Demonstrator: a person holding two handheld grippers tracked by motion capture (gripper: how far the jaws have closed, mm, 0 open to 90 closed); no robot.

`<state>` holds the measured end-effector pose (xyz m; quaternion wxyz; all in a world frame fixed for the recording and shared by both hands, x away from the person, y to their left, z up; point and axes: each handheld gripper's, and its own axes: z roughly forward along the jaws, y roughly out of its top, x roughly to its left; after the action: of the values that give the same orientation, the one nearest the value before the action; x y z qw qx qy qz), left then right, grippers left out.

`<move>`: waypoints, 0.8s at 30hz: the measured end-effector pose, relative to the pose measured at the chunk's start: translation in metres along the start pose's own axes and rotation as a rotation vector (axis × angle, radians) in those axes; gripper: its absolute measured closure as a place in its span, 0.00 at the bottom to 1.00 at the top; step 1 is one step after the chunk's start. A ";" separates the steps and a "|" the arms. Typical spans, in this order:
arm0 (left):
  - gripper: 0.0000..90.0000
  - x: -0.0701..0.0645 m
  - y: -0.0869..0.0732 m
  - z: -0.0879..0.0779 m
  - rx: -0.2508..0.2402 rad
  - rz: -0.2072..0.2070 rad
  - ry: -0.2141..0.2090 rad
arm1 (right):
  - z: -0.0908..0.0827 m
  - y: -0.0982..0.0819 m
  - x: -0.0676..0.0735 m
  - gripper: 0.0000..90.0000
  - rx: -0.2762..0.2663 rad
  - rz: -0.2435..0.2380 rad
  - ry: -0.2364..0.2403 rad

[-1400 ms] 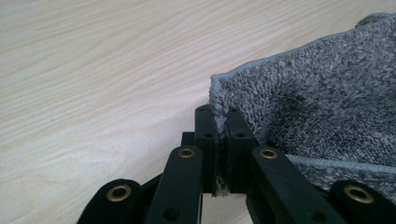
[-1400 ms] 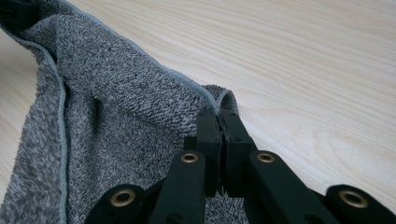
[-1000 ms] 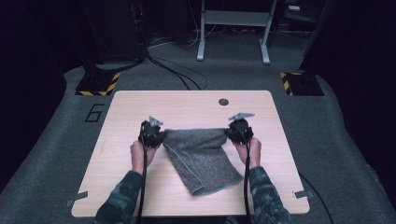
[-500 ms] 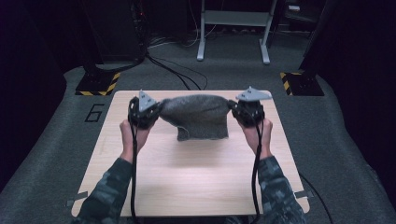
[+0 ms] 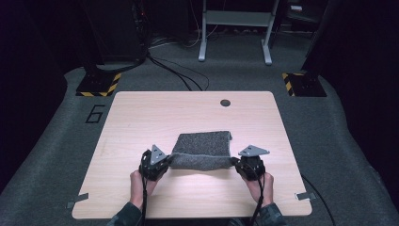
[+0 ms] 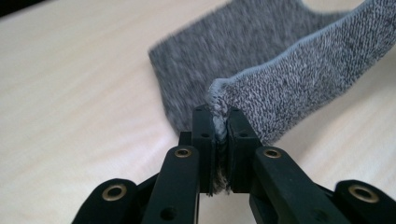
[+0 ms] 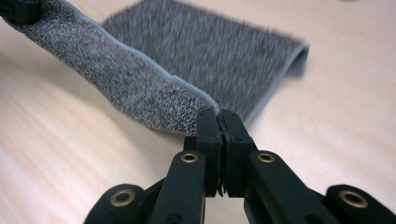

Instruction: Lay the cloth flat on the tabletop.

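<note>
Wooden table [image 5: 141,117] is noted, a small dark hole [image 5: 225,102] set near its far edge. Grey towel [image 5: 202,149] is laid near the table's near edge, centred, its nearer hem lifted. Left gripper [image 6: 219,122] is clamped on the hem's left corner; right gripper [image 7: 218,116] is pinched tight on the right corner.

I see a speckled grey towel [image 5: 203,143] on the pale wood-grain table [image 5: 141,117]. My hand-held grippers' jaws are black; yellow-black hazard stripes [image 5: 113,84] mark the floor.
</note>
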<state>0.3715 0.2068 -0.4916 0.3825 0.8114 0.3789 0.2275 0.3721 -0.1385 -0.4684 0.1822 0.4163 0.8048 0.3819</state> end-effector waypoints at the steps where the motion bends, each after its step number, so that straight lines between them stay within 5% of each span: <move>1: 0.92 -0.001 -0.003 0.000 0.006 -0.011 -0.008 | 0.001 -0.006 0.000 0.97 0.010 0.009 0.002; 12: 0.86 -0.010 -0.028 -0.001 0.062 -0.033 -0.049 | 0.003 -0.035 0.002 0.97 0.063 0.044 -0.002; 24: 0.91 -0.011 -0.032 -0.001 0.082 -0.043 -0.061 | 0.005 -0.041 0.004 0.98 0.090 0.052 -0.004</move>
<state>0.3500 0.2122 -0.5175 0.3654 0.8245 0.3935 0.1786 0.3517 -0.1476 -0.5028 0.1548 0.4458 0.8097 0.3489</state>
